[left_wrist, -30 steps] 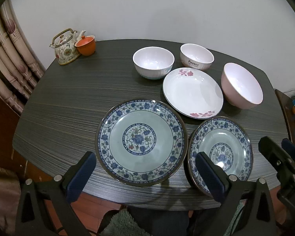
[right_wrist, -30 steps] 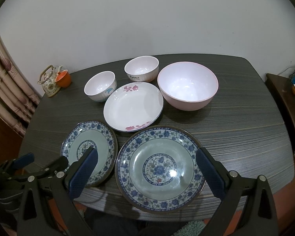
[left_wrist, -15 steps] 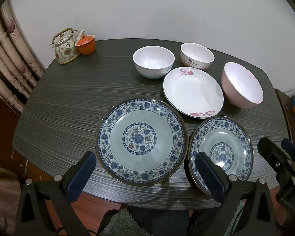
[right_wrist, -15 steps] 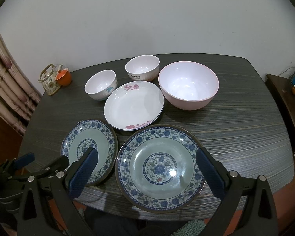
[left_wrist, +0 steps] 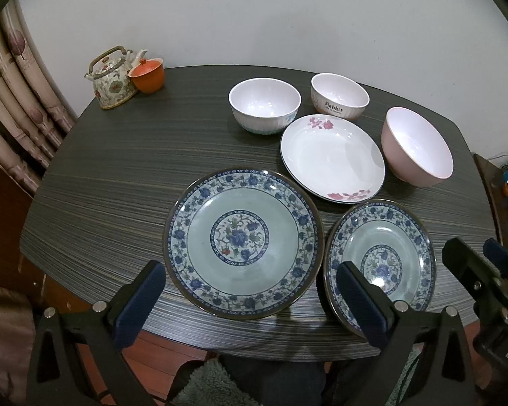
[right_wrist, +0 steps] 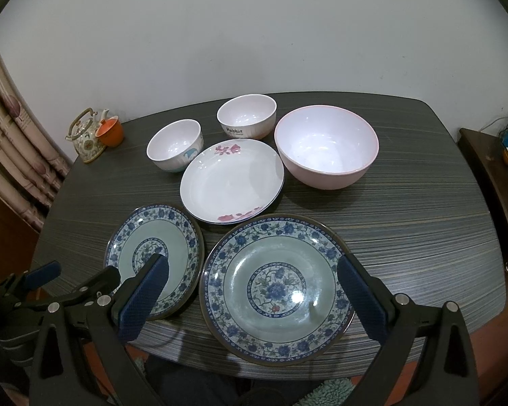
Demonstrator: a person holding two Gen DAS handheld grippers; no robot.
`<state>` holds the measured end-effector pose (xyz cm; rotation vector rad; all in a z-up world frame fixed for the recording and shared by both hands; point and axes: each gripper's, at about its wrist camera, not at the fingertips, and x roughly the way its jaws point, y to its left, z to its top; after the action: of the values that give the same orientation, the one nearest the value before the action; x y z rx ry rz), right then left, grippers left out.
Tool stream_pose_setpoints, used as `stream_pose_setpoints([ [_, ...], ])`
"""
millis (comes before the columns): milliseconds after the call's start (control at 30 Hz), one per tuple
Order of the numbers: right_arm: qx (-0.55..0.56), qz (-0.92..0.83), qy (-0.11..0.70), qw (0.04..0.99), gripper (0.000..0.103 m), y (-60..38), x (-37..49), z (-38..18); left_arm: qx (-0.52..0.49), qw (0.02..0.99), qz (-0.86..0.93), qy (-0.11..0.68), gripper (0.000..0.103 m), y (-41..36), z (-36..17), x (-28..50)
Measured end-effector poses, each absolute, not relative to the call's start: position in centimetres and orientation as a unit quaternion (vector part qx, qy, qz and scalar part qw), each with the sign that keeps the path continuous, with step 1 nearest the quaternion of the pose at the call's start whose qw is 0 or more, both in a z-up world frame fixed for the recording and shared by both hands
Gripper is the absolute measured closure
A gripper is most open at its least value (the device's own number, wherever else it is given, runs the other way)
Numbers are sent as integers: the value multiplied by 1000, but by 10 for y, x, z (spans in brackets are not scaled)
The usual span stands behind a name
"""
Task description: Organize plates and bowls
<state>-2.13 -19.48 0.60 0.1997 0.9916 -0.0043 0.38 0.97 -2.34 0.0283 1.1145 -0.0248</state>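
My left gripper [left_wrist: 250,299] has its fingers [left_wrist: 139,302] spread wide, holding nothing, hanging over the near table edge. My right gripper [right_wrist: 254,299] is the same: wide apart and empty. Each one shows at the margin of the other's view.

Between the left fingers sits a big blue plate [left_wrist: 244,248]; just right of it a second blue plate [left_wrist: 381,258], rims nearly touching, my right finger pad overlapping it in that view. From the right wrist camera the same two appear swapped: one blue plate [right_wrist: 277,289] is framed by the right fingers, the other [right_wrist: 154,255] lies left behind my pad.

Behind them is a white plate [left_wrist: 332,157] with pink flowers, its near rim close to both blue plates. A pink bowl [left_wrist: 416,147] stands just right of it. Two white bowls stand at the back: a plain one [left_wrist: 264,105] and one reading "Rabbit" [left_wrist: 338,96], with smaller print below too small to read.

All rest on a dark striped table [left_wrist: 125,162]. Nothing blocks the near plates. A teapot [left_wrist: 111,77] and an orange cup [left_wrist: 148,74], touching, are at the far left corner, well apart from the dishes. A curtain [left_wrist: 13,84] hangs at left. A side shelf [right_wrist: 491,176] stands at right. Fuzzy green fabric [left_wrist: 206,385] shows below the table edge.
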Motion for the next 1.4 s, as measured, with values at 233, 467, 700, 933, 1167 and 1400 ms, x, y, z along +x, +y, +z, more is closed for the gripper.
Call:
stream_pose_setpoints([
  [233, 97, 1, 477, 874, 4, -194, -21, 5, 7, 846, -17, 533, 0, 9, -28, 4],
  [467, 97, 3, 477, 874, 4, -193, -20, 4, -9, 841, -29, 540, 0, 13, -30, 8],
  [700, 109, 22, 482, 869, 13, -193, -17, 0, -45, 834, -40, 549, 5, 31, -34, 17],
  [933, 164, 80, 505, 844, 32, -197, -4, -15, -101, 818, -25, 565, 15, 65, -45, 26],
  [1167, 225, 137, 528, 807, 42, -199, 15, -37, -190, 788, -24, 585, 28, 110, -62, 36],
  [1400, 249, 163, 557, 776, 45, -192, 36, -61, -256, 763, -15, 593, 34, 149, -79, 43],
])
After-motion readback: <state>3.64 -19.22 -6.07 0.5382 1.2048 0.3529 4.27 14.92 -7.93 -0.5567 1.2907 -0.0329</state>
